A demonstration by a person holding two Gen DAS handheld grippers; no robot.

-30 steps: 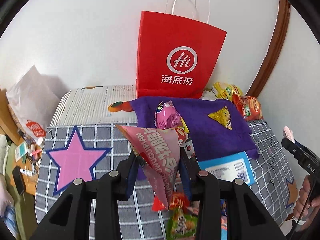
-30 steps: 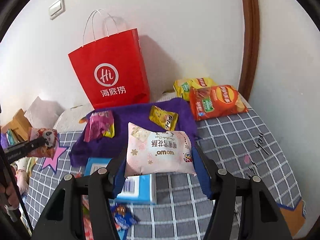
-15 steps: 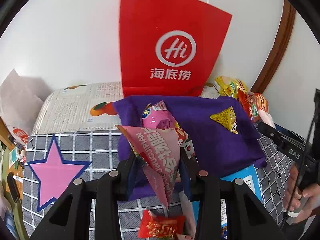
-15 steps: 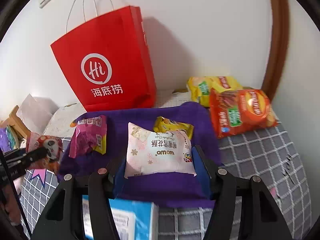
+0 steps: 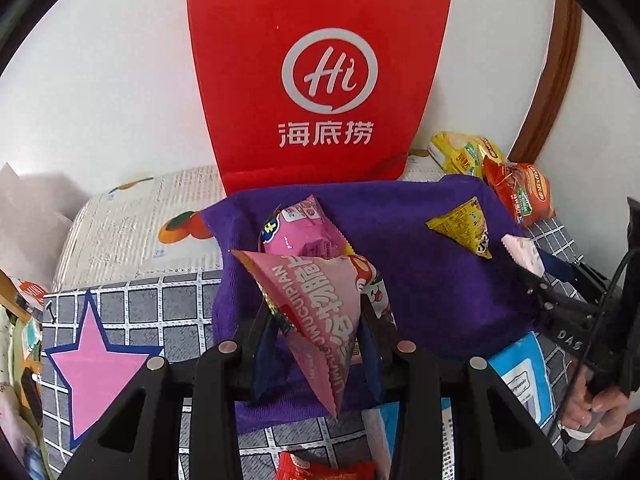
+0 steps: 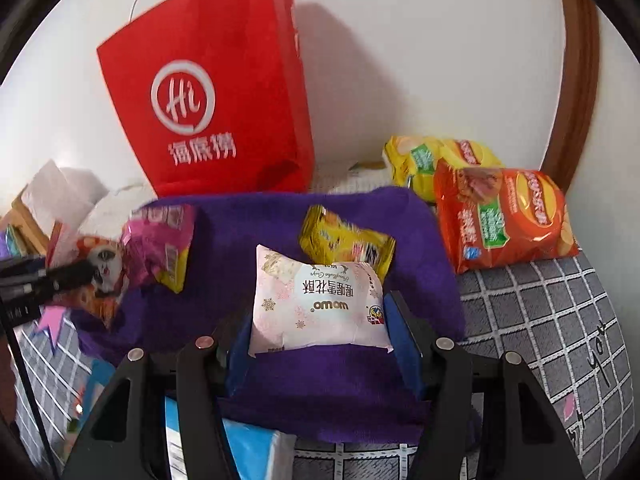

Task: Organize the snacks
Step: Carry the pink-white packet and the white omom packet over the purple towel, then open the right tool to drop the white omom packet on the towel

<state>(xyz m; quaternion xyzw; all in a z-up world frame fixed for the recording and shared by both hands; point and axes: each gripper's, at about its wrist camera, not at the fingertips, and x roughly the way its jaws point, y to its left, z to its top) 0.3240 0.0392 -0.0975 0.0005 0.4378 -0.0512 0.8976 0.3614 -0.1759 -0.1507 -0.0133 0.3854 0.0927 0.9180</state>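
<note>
My left gripper (image 5: 320, 320) is shut on a pink triangular snack packet (image 5: 316, 304) and holds it over the near left part of the purple cloth (image 5: 420, 280). My right gripper (image 6: 320, 320) is shut on a pale pink pillow packet (image 6: 320, 304) over the cloth (image 6: 248, 264). On the cloth lie a pink packet (image 5: 300, 232) and a yellow packet (image 5: 464, 228); both show in the right wrist view, pink (image 6: 160, 244), yellow (image 6: 344, 240). The right gripper shows at the right edge of the left wrist view (image 5: 532, 264).
A red paper bag (image 5: 320, 80) stands against the wall behind the cloth. Yellow (image 6: 432, 160) and orange (image 6: 504, 216) chip bags lie at the back right. A blue box (image 5: 520, 376) lies near the cloth's front. The checked tablecloth has a pink star (image 5: 96, 368).
Both grippers have moved forward toward the red bag with their packets held; they now hang over the purple cloth. The right gripper has come into the left view's right side.
</note>
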